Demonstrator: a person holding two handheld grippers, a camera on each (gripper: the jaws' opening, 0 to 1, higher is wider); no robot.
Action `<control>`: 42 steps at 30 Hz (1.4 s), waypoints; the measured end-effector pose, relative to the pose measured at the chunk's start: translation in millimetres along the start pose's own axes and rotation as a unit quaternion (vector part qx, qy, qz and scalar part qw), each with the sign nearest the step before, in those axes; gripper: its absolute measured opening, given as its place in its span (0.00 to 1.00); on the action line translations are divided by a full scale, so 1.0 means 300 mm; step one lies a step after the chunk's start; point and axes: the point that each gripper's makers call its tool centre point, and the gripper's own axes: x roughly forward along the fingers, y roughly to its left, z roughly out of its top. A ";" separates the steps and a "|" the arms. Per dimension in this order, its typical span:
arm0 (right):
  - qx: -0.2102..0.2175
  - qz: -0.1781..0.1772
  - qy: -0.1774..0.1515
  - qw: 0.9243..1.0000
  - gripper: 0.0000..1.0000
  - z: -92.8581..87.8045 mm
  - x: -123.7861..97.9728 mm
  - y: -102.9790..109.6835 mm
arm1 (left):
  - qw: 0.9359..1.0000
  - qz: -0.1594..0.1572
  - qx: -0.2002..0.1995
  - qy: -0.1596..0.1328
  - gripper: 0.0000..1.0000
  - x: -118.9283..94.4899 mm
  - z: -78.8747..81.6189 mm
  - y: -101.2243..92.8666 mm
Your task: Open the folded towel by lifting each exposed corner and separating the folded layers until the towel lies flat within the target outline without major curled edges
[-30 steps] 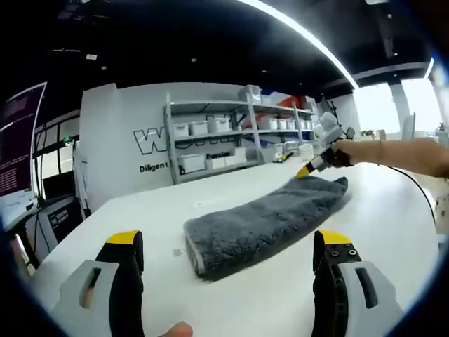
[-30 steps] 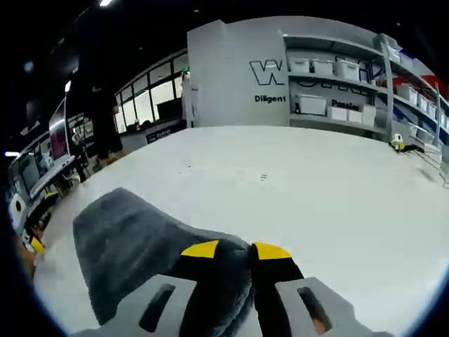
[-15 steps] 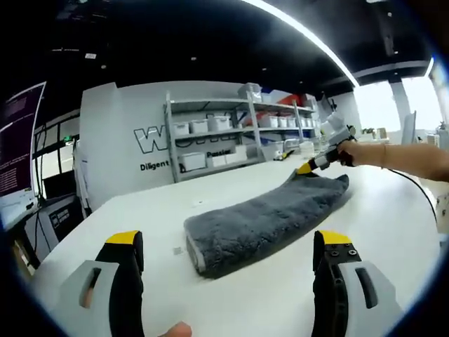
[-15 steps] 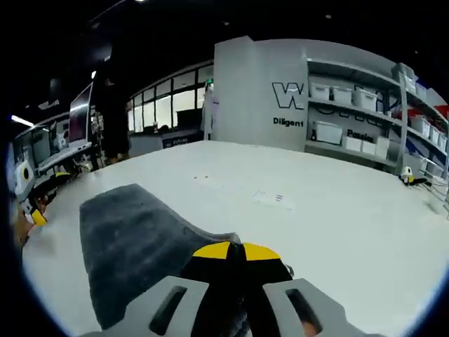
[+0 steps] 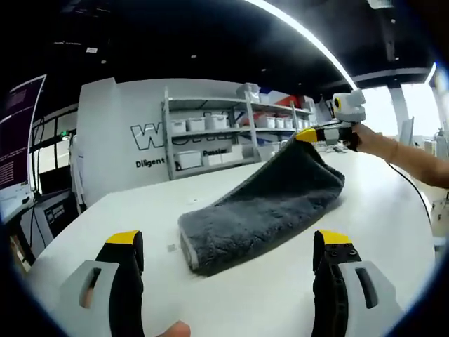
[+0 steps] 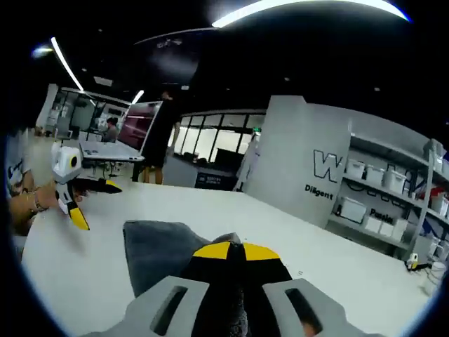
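Observation:
A grey, fluffy folded towel (image 5: 263,207) lies across the white table (image 5: 252,295). In the left gripper view its near folded end rests on the table while its far corner is raised. My right gripper (image 5: 306,135) is shut on that far corner, held by a person's hand at the upper right. In the right gripper view, my right gripper (image 6: 236,250) has its yellow tips pressed together on the towel (image 6: 158,246), which hangs down and away. My left gripper (image 5: 230,242) stands open in front of the towel's near end, touching nothing. It also appears as the left gripper (image 6: 72,203) at the left of the right gripper view.
Grey shelving (image 5: 231,133) with white bins stands against a white wall behind the table. Desks with monitors (image 6: 140,123) line the room's far side, where a person (image 6: 163,137) stands. The table's near edge curves at the left (image 5: 42,260).
My right gripper has lifted the towel's far corner well above the table, peeling the upper layer up. My left gripper has stayed open and still.

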 end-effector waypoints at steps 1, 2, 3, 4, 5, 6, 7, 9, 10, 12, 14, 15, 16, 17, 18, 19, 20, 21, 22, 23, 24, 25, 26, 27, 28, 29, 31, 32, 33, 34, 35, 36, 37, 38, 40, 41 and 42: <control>-0.004 0.004 -0.002 1.000 0.00 0.007 -0.009 0.021 | 1.000 -0.005 0.001 -0.001 0.99 -0.001 0.002 -0.015; -0.008 0.014 -0.007 1.000 0.00 0.013 -0.018 0.048 | 1.000 -0.010 -0.001 -0.004 0.99 -0.003 0.004 -0.029; -0.012 0.025 -0.011 1.000 0.00 0.017 -0.027 0.075 | 1.000 -0.013 -0.003 -0.005 0.99 -0.004 0.006 -0.035; -0.016 0.030 -0.012 0.999 0.00 0.016 -0.037 0.096 | 1.000 -0.016 -0.006 -0.008 0.99 -0.005 0.008 -0.041; -0.021 0.037 -0.012 0.999 0.00 0.012 -0.047 0.119 | 1.000 -0.018 -0.009 -0.010 0.99 -0.007 0.010 -0.044; -0.025 0.047 -0.014 0.998 0.00 0.010 -0.058 0.145 | 1.000 -0.019 -0.012 -0.013 0.99 -0.009 0.012 -0.046; -0.028 0.056 -0.016 0.998 0.00 0.005 -0.069 0.170 | 1.000 -0.019 -0.016 -0.015 0.99 -0.011 0.013 -0.048; -0.043 0.087 -0.013 0.995 0.00 -0.016 -0.101 0.241 | 0.999 -0.019 -0.024 -0.017 0.99 -0.015 0.013 -0.050; -0.045 0.092 -0.012 0.995 0.00 -0.025 -0.112 0.257 | 0.999 -0.019 -0.027 -0.017 0.99 -0.016 0.013 -0.051; -0.048 0.113 -0.008 0.992 0.00 -0.052 -0.150 0.312 | 0.999 -0.022 -0.035 -0.023 0.99 -0.018 0.018 -0.051; -0.046 0.131 -0.012 0.990 0.00 -0.070 -0.193 0.355 | 0.998 -0.022 -0.042 -0.031 0.99 -0.019 0.027 -0.044; -0.044 0.141 -0.012 0.989 0.00 -0.079 -0.213 0.374 | 0.998 -0.020 -0.042 -0.031 0.99 -0.019 0.028 -0.041; -0.045 0.152 -0.010 0.987 0.00 -0.088 -0.231 0.394 | 0.998 -0.018 -0.042 -0.031 0.99 -0.020 0.027 -0.039; -0.057 0.168 0.000 0.984 0.00 -0.108 -0.254 0.421 | 0.998 -0.017 -0.042 -0.031 0.99 -0.020 0.027 -0.039; -0.059 0.171 0.003 0.983 0.00 -0.114 -0.259 0.426 | 0.998 -0.016 -0.043 -0.032 0.99 -0.021 0.027 -0.038; -0.060 0.183 0.012 0.981 0.00 -0.133 -0.282 0.453 | 0.998 -0.017 -0.048 -0.034 0.99 -0.019 0.029 -0.029; -0.061 0.195 0.021 0.979 0.00 -0.146 -0.294 0.469 | 0.998 -0.018 -0.053 -0.037 0.99 -0.020 0.031 -0.028; -0.070 0.201 0.025 0.977 0.00 -0.156 -0.310 0.487 | 0.997 -0.019 -0.058 -0.039 0.99 -0.022 0.033 -0.025; -0.077 0.203 0.029 0.976 0.00 -0.163 -0.317 0.494 | 0.997 -0.019 -0.061 -0.042 0.99 -0.025 0.035 -0.024; -0.087 0.208 0.038 0.974 0.00 -0.175 -0.325 0.502 | 0.997 -0.018 -0.061 -0.043 0.99 -0.027 0.037 -0.022; -0.090 0.213 0.047 0.972 0.00 -0.188 -0.339 0.517 | 0.997 -0.014 -0.061 -0.046 0.99 -0.030 0.039 -0.018; -0.088 0.222 0.047 0.970 0.00 -0.191 -0.351 0.531 | 0.997 -0.013 -0.062 -0.047 0.99 -0.032 0.039 -0.016; -0.086 0.240 0.052 0.965 0.00 -0.199 -0.370 0.555 | 0.997 -0.011 -0.064 -0.048 0.99 -0.032 0.040 -0.011; -0.091 0.248 0.056 0.963 0.00 -0.205 -0.382 0.567 | 0.996 -0.011 -0.067 -0.050 0.99 -0.032 0.041 -0.005; -0.100 0.252 0.063 0.960 0.00 -0.215 -0.391 0.572 | 0.996 -0.011 -0.069 -0.050 0.99 -0.032 0.041 -0.003; -0.103 0.252 0.065 0.960 0.00 -0.218 -0.402 0.578 | 0.996 -0.010 -0.072 -0.051 0.99 -0.032 0.041 0.001; -0.099 0.263 0.070 0.957 0.00 -0.223 -0.419 0.589 | 0.996 -0.009 -0.072 -0.051 0.99 -0.034 0.040 0.001; -0.097 0.268 0.071 0.956 0.00 -0.224 -0.428 0.596 | 0.996 -0.009 -0.071 -0.051 0.99 -0.035 0.040 0.001; -0.089 0.282 0.074 0.952 0.00 -0.228 -0.446 0.609 | 0.996 -0.008 -0.070 -0.052 0.99 -0.037 0.041 -0.001; -0.087 0.292 0.081 0.949 0.00 -0.237 -0.458 0.616 | 0.996 -0.009 -0.071 -0.052 0.99 -0.038 0.041 -0.002; -0.086 0.297 0.091 0.947 0.00 -0.250 -0.468 0.620 | 0.996 -0.009 -0.071 -0.053 0.99 -0.039 0.042 -0.002; -0.083 0.305 0.099 0.944 0.00 -0.262 -0.479 0.624 | 0.996 -0.008 -0.071 -0.054 0.99 -0.040 0.042 -0.001; -0.080 0.311 0.104 0.941 0.00 -0.269 -0.486 0.627 | 0.996 -0.008 -0.072 -0.054 0.99 -0.038 0.042 0.003; -0.073 0.315 0.114 0.939 0.00 -0.280 -0.494 0.626 | 0.996 -0.007 -0.073 -0.053 0.99 -0.037 0.041 0.009; -0.061 0.319 0.122 0.938 0.00 -0.292 -0.503 0.622 | 0.996 -0.007 -0.074 -0.054 0.99 -0.036 0.042 0.013; -0.051 0.325 0.129 0.935 0.00 -0.301 -0.511 0.627 | 0.996 -0.007 -0.075 -0.054 0.99 -0.034 0.041 0.014; -0.042 0.325 0.134 0.935 0.00 -0.309 -0.513 0.625 | 0.996 -0.007 -0.074 -0.054 0.99 -0.035 0.040 0.011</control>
